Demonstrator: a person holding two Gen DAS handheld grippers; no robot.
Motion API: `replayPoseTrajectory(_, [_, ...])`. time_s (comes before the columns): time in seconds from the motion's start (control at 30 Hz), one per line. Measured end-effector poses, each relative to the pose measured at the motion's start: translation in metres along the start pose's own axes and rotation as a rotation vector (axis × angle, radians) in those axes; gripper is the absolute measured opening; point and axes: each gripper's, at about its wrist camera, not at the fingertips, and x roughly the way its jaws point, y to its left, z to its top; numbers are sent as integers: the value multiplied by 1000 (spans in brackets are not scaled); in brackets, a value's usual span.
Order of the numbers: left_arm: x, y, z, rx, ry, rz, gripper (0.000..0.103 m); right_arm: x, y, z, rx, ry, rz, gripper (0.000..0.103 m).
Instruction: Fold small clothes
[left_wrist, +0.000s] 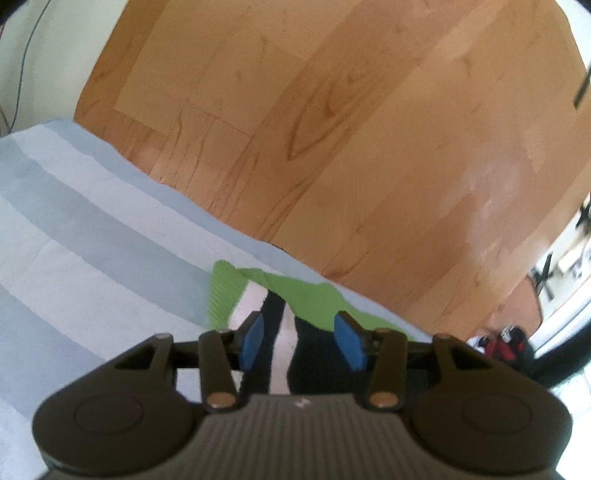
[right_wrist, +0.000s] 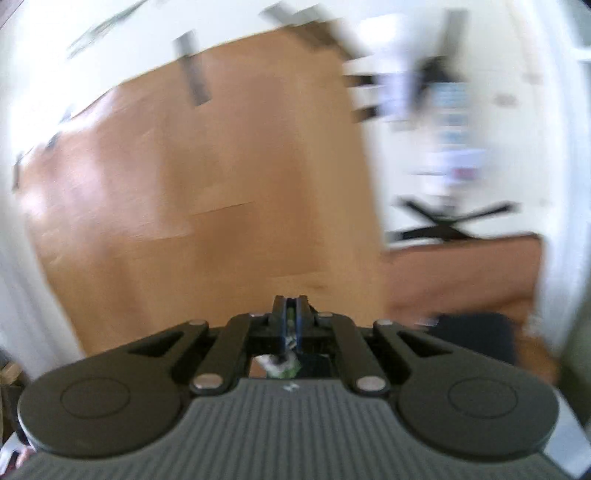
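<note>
A small garment (left_wrist: 291, 295), green with white and black stripes, lies at the edge of a blue-and-white striped cloth (left_wrist: 92, 221). My left gripper (left_wrist: 301, 338) is open, its blue pads (left_wrist: 253, 341) spread just above the garment's striped part, holding nothing. My right gripper (right_wrist: 291, 321) is shut on a bit of green and white fabric (right_wrist: 282, 363) that hangs below the jaws. The right wrist view is blurred by motion and shows the garment nowhere else.
A wooden floor (left_wrist: 351, 129) lies beyond the striped cloth's edge. A red and black object (left_wrist: 504, 341) sits on the floor at right. A black chair base (right_wrist: 450, 219) stands at the right in the right wrist view.
</note>
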Motion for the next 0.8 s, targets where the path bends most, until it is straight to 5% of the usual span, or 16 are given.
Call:
replayPoseTrajectory(0.27, [-5,24,10,-73,-13,-12,46,128,144,-48,-167,277,376,11])
replayPoseTrajectory(0.33, [-6,29,12,-83,-11,-10,47,138,152,-54,-216,282,392,20])
replayPoseTrajectory(0.43, [-5,29,13,-79,-10,-17,50,136,114,-50,-182,217,359,24])
replayPoseTrajectory(0.57, [1,20,7,-48,22,-42,53,134,19,-62,-68,231,180,26])
replayPoseTrajectory(0.7, [7,2,-3,32,49,-55,59,132,-70,-102,23,266,0,57])
replayPoseTrajectory(0.8, [15,-9,-12,97,93,-53,56,144,-111,-132,155,330,-12,58])
